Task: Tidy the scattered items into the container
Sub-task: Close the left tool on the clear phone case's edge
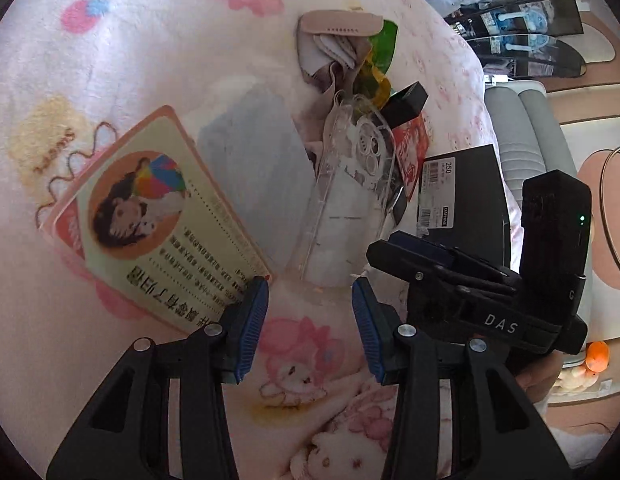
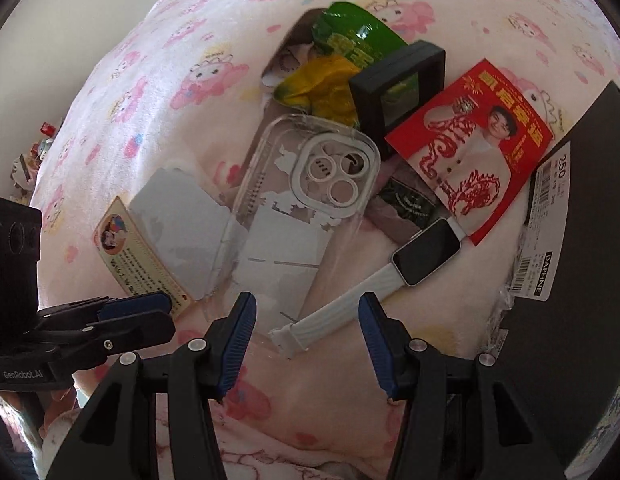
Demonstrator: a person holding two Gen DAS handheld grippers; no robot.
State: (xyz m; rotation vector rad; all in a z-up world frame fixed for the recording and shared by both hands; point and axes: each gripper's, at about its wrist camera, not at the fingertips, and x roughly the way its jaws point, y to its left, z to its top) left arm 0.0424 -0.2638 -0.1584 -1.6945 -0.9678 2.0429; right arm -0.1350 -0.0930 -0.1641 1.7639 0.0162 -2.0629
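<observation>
Scattered items lie on a pink cartoon blanket (image 2: 150, 92). A clear phone case (image 2: 306, 188) lies in the middle, also in the left wrist view (image 1: 350, 184). A white smartwatch (image 2: 426, 250) with a ribbed strap lies just ahead of my right gripper (image 2: 306, 342), which is open and empty. A picture card (image 1: 150, 216) lies left, touching the left finger of my open, empty left gripper (image 1: 310, 324). A grey sheet (image 1: 258, 172), red card (image 2: 474, 156), small black box (image 2: 398, 88) and green-yellow wrappers (image 2: 342, 64) lie around. The black container box (image 2: 582, 264) sits at right.
The other gripper shows at the side of each view (image 1: 490, 288) (image 2: 70, 328). A pink strap and folded cloths (image 1: 338, 40) lie at the far end of the pile. The bed edge, grey cushions (image 1: 526, 128) and a shelf lie to the right.
</observation>
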